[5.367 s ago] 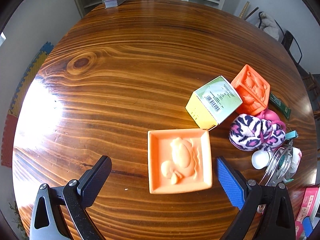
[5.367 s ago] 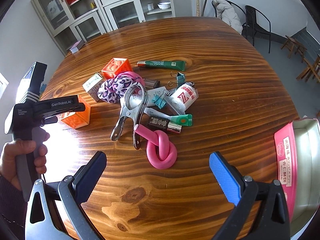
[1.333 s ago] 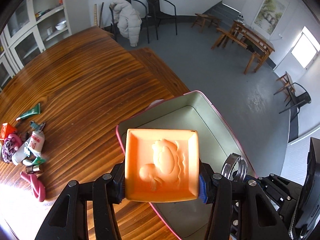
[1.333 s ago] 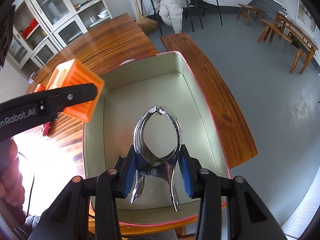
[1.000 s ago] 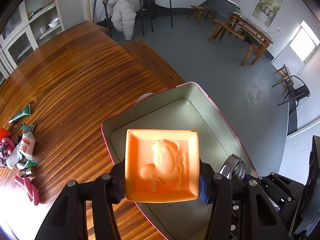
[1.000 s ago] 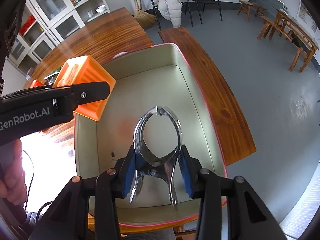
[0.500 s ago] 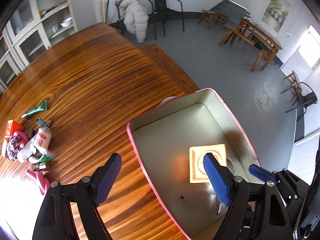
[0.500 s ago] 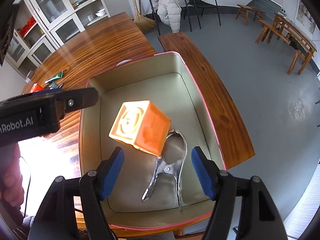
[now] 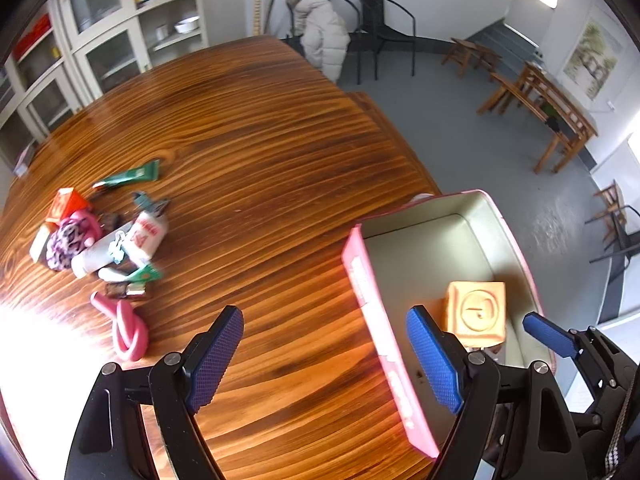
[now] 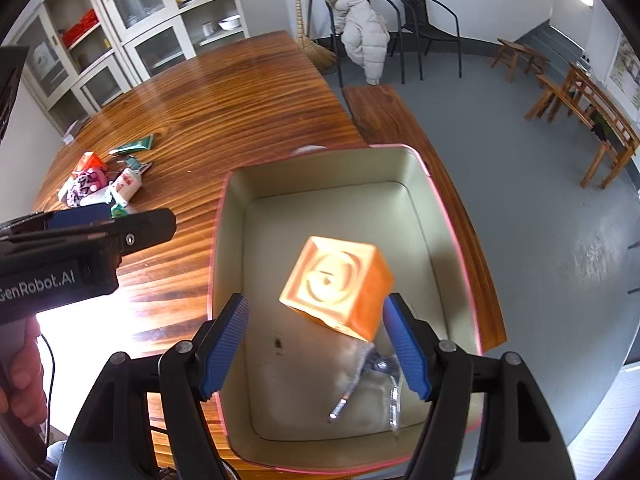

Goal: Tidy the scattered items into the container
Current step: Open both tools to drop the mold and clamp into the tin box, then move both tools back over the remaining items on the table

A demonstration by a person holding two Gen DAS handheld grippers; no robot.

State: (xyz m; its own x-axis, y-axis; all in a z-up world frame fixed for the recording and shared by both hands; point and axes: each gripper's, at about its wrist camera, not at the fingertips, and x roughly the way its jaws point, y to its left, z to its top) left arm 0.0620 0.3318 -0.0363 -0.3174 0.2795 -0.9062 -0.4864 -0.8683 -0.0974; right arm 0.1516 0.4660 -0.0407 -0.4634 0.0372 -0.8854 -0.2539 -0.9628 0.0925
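Observation:
A pink-rimmed metal tin (image 10: 224, 208) sits at the table's edge and holds an orange cube (image 10: 336, 284) and a metal clamp (image 10: 380, 376). The cube also shows in the left wrist view (image 9: 478, 312), inside the tin (image 9: 360, 268). My right gripper (image 10: 316, 344) is open and empty above the tin. My left gripper (image 9: 328, 356) is open and empty over the table, just left of the tin. A pile of scattered items (image 9: 108, 240) lies far left, with a pink knotted tube (image 9: 126, 330) nearest.
The wooden table (image 9: 260, 140) ends just beyond the tin. A bench (image 10: 384, 108), chairs and grey floor lie beyond. Cabinets (image 10: 120, 32) stand at the back. The pile includes a green tube (image 9: 132, 176) and an orange block (image 9: 66, 202).
Both grippers opened and dropped the orange cube and metal clamp into the tin. The left gripper has since swung left, towards the pile on the table.

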